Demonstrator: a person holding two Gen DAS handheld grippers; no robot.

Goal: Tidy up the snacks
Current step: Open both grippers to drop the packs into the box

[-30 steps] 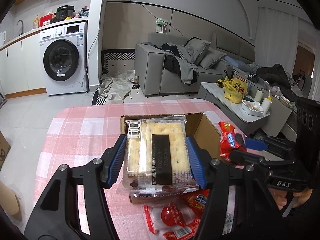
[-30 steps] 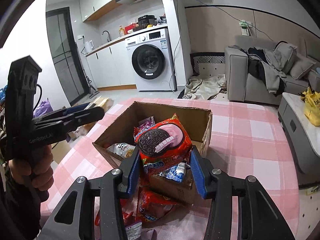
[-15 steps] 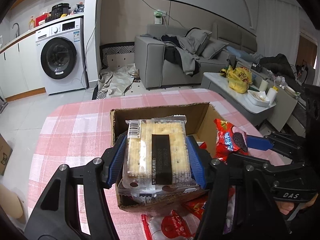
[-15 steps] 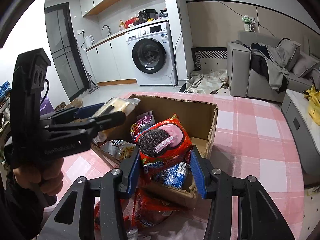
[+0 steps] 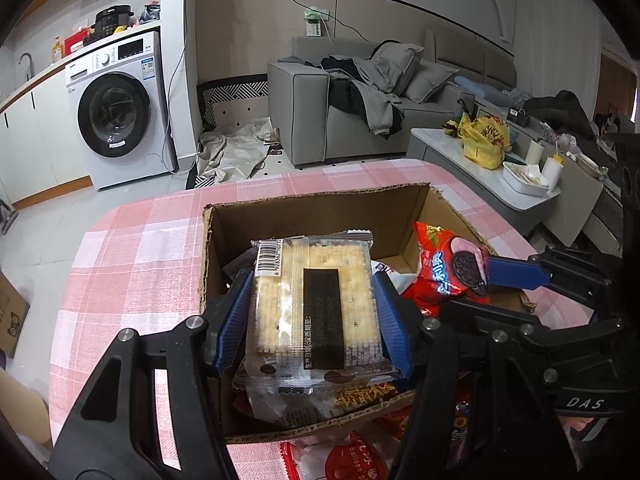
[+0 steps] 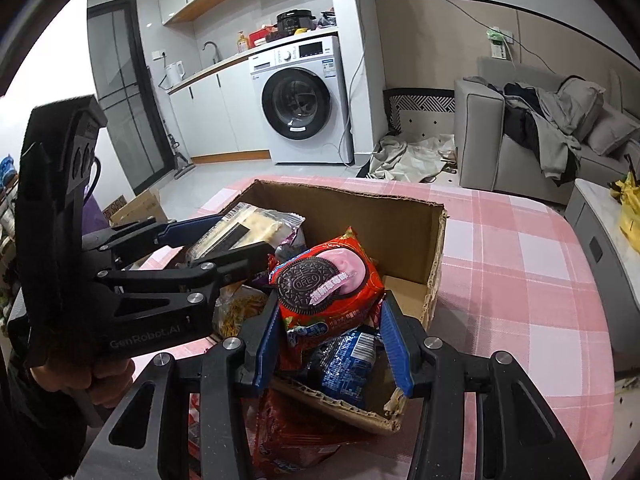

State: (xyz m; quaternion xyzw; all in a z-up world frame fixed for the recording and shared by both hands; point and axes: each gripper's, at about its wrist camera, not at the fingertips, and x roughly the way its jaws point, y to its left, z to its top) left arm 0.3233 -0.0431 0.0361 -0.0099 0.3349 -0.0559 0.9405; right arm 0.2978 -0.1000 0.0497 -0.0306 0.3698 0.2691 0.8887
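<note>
Both grippers are loaded and over the cardboard box (image 5: 312,208), which sits on the pink checked tablecloth (image 5: 140,248).

Left gripper (image 5: 314,320): jaws clamped on the long edges of the cracker pack (image 5: 316,304), a clear-wrapped slab with a black label strip. It hangs over the box's near-left part, at about 7 o'clock from box centre in the left wrist view. It looks light and stiff as a block, but the crackers are brittle. Edge pressure is the right hold; squeezing harder risks cracking the rows. The film is glossy, so it may slip if tilted.

Right gripper (image 6: 328,334): jaws closed on the lower half of the red Oreo pack (image 6: 330,290). In the right wrist view it is over the near-right part of the box, at about 5 o'clock from box centre. It is a soft pillow bag: light, crinkly, with air in it. It deforms under the pads, so the grip is less positive than on the crackers. Holding across the body rather than the seal seems best. The cookies inside can break.

The box already holds loose packets, including a blue packet (image 6: 346,364) directly under the Oreo pack. More red wrappers (image 5: 352,456) lie on the cloth at 6 o'clock, outside the box.

My read: release low and let each pack settle flat on the pile. Neither should be dropped from height.
</note>
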